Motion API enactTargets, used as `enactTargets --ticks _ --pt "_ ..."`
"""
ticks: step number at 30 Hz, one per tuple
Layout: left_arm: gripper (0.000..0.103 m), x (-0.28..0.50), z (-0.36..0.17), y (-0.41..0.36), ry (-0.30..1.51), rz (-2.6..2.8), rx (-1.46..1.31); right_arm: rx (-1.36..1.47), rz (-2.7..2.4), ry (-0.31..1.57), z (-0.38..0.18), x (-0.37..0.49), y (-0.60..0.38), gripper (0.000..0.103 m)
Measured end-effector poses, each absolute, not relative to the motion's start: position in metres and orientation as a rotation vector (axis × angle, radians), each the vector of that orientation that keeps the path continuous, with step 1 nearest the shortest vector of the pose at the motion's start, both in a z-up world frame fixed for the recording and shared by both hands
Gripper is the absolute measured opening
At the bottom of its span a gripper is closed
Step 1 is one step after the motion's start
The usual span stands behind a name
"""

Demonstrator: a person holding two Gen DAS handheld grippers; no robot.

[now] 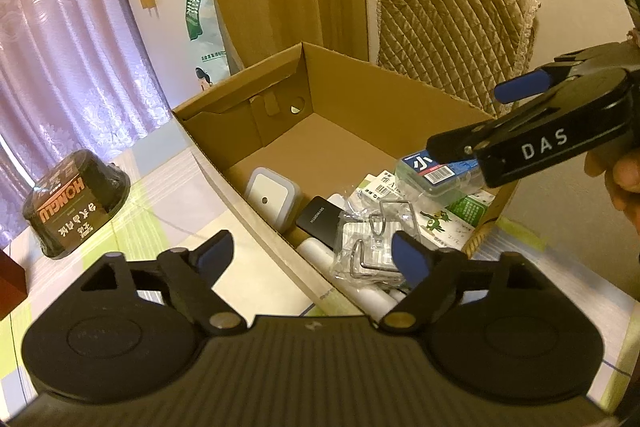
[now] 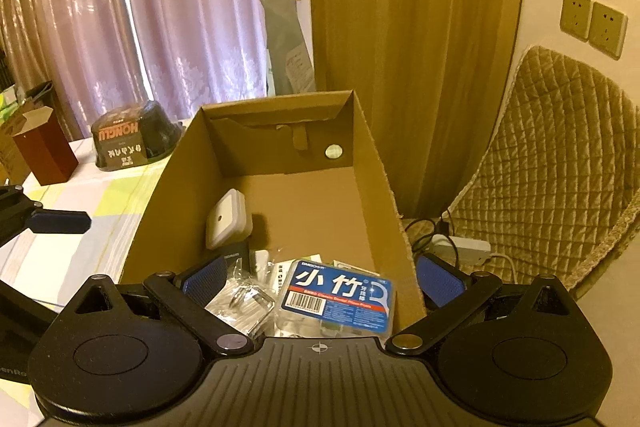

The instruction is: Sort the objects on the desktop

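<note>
An open cardboard box (image 1: 224, 163) (image 2: 168, 195) holds several small items. On top of the pile at its near end lies a clear floss-pick case with a blue label (image 1: 434, 173) (image 2: 338, 297). My right gripper (image 2: 322, 281) (image 1: 464, 119) hovers over this case, open, with both pads well clear of its sides. Beside the case are a bag of metal hooks (image 1: 372, 247) (image 2: 244, 303), a black card (image 1: 320, 223), a white plug-in light (image 1: 272, 197) (image 2: 228, 219) and a white roll (image 1: 320, 251). Over the box's near left wall, my left gripper (image 1: 312, 255) is open and holds nothing.
A black HONGLU bowl (image 1: 76, 203) (image 2: 132, 137) stands upside down on the checked tablecloth (image 1: 168, 211) left of the box, and a dark red carton (image 2: 44, 147) stands further left. A quilted chair (image 1: 452, 23) (image 2: 560, 167) and a power strip (image 2: 460, 247) are on the right.
</note>
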State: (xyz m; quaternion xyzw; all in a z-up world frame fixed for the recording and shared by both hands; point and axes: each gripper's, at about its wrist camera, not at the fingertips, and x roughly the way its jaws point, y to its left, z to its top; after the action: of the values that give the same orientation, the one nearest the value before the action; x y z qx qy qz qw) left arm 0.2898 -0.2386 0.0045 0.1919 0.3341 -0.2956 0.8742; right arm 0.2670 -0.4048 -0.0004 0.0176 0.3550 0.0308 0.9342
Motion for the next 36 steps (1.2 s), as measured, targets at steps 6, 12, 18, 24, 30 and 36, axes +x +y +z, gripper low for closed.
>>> enactTargets --ticks 6,12,18,24,30,36 --pt "0.102 0.277 0.01 -0.233 0.681 -0.576 0.363 0.037 0.072 0.72 0.009 0.253 -0.405 0.103" --pt "0.102 0.267 0.015 -0.227 0.705 -0.533 0.313 0.036 0.076 0.722 0.017 0.24 -0.404 0.103" --pt "0.102 0.255 0.024 -0.22 0.72 -0.498 0.262 0.028 0.084 0.727 0.025 0.225 -0.4 0.103" --pt "0.102 0.241 0.034 -0.216 0.722 -0.486 0.232 0.018 0.095 0.724 0.032 0.213 -0.398 0.103" --pt "0.102 0.228 0.041 -0.214 0.724 -0.457 0.199 0.016 0.101 0.723 0.04 0.2 -0.399 0.103" --pt "0.102 0.212 0.05 -0.214 0.713 -0.438 0.196 0.026 0.109 0.724 0.049 0.183 -0.4 0.103"
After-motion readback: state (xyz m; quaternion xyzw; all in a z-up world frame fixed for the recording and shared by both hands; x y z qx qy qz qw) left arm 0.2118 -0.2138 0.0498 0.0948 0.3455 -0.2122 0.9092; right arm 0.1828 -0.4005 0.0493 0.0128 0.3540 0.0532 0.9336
